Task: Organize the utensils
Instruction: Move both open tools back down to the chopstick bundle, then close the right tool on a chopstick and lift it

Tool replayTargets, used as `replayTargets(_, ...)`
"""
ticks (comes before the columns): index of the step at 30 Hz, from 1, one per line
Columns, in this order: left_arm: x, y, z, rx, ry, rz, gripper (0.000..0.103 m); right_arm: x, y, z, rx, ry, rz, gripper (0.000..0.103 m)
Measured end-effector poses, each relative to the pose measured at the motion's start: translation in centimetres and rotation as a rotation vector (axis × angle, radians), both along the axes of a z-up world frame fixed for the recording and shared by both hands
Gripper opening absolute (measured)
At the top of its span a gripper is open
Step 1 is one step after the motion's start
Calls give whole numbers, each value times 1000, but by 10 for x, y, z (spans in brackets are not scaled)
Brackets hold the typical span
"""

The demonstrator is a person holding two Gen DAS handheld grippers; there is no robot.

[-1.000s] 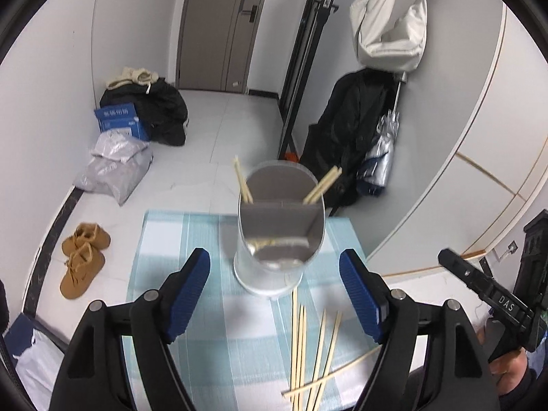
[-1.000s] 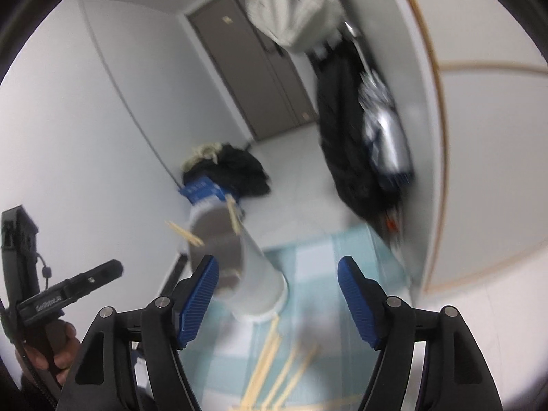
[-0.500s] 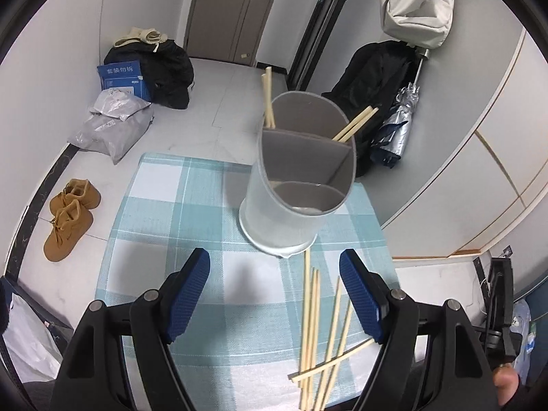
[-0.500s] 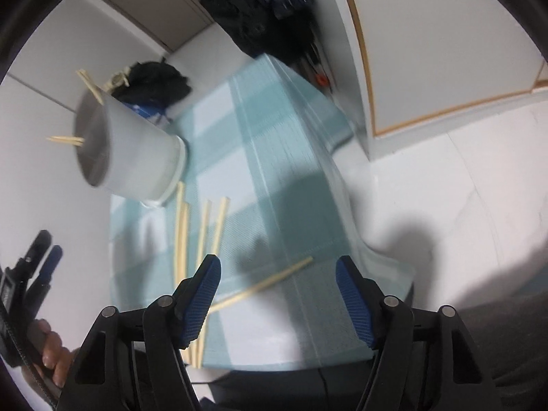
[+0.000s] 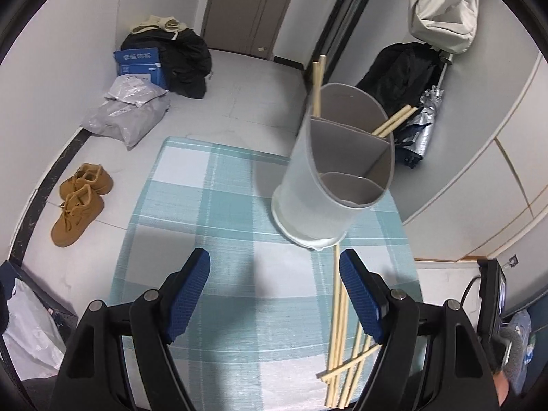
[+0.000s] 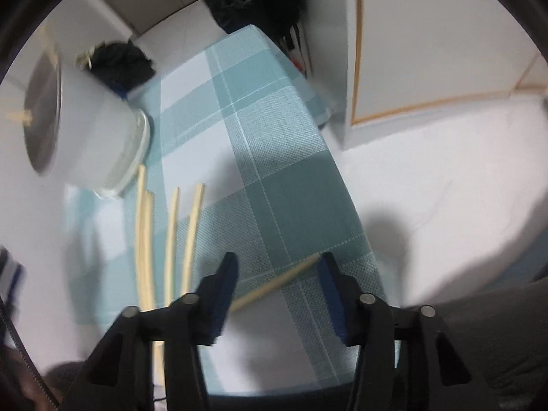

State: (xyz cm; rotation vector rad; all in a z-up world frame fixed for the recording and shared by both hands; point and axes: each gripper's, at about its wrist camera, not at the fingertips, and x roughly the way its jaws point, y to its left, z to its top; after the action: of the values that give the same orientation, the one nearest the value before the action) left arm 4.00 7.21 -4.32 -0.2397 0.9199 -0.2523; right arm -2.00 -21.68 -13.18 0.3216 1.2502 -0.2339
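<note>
While your right claw (image 6: 277,274) points down at the checked surface (image 6: 274,157), its jaws have just been closing and now straddle one slanted chopstick (image 6: 274,282) without visibly pressing it. Four more chopsticks (image 6: 169,239) lie side by side just left of it, their far ends near the foot of the grey divided holder (image 5: 334,174), which stands toward the surface's far right corner with chopsticks already in its rear compartments. Your left claw (image 5: 274,291) hangs open and empty above the cloth's middle.
</note>
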Motion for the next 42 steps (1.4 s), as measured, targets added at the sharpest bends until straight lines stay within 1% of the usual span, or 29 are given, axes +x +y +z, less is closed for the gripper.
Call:
replayTargets(1,0,0,-1,5,-1,3,74,-1,5,0,-33,-7,12,44)
replayTargets(2,0,1,-2,10,-1,6,74,-2,11,-1,-69,-18,23,40)
replayTargets(3,0,1,-2,15,1,9,74,-2,15,-1,-110,-29,28,34)
replayTargets(4,1,3,-3,14,3,8,74,-2,18,-1,-135,-37,29,31)
replayTargets(6,0,3,-4,15,3,7,74,-1,20,-1,-170,-57,22,22)
replayTargets(7,0,3,-4,18,3,7,74,0,19,-1,-176,-63,11,20)
replayTargets(9,-1,3,-3,20,3,8,74,3,17,-1,-169,-71,-14,15)
replayTargets(14,-1,7,-3,20,5,20,74,10,12,0,-148,-90,-64,9)
replayTargets(18,0,10,-5,14,14,31,74,25,6,-1,-93,-98,-88,4)
replayTargets(22,0,10,-8,22,19,31,74,36,-1,-1,-12,-109,-101,3)
replayTargets(25,2,9,-12,32,31,24,74,36,-4,2,35,-142,-83,3)
replayTargets(28,2,3,-16,41,42,1,74,34,-5,7,74,-178,-51,3)
replayTargets(29,2,0,-18,42,48,-12,74,33,-7,9,106,-197,-39,3)
replayTargets(32,1,-7,-22,35,63,-43,74,30,-11,16,152,-227,-31,3)
replayTargets(33,1,-10,-24,32,70,-57,74,28,-13,20,178,-248,-21,3)
replayTargets(35,1,-17,-30,23,91,-85,74,26,-11,31,168,-284,14,3)
replayTargets(37,3,-25,-36,0,130,-112,74,22,-8,46,186,-355,91,3)
replayTargets(39,6,-30,-41,-37,166,-125,74,17,-4,59,161,-415,147,3)
replayTargets(40,8,-34,-43,-44,175,-130,74,13,-3,66,167,-454,177,3)
replayTargets(42,12,-43,-44,-23,169,-126,74,8,-4,75,178,-496,196,3)
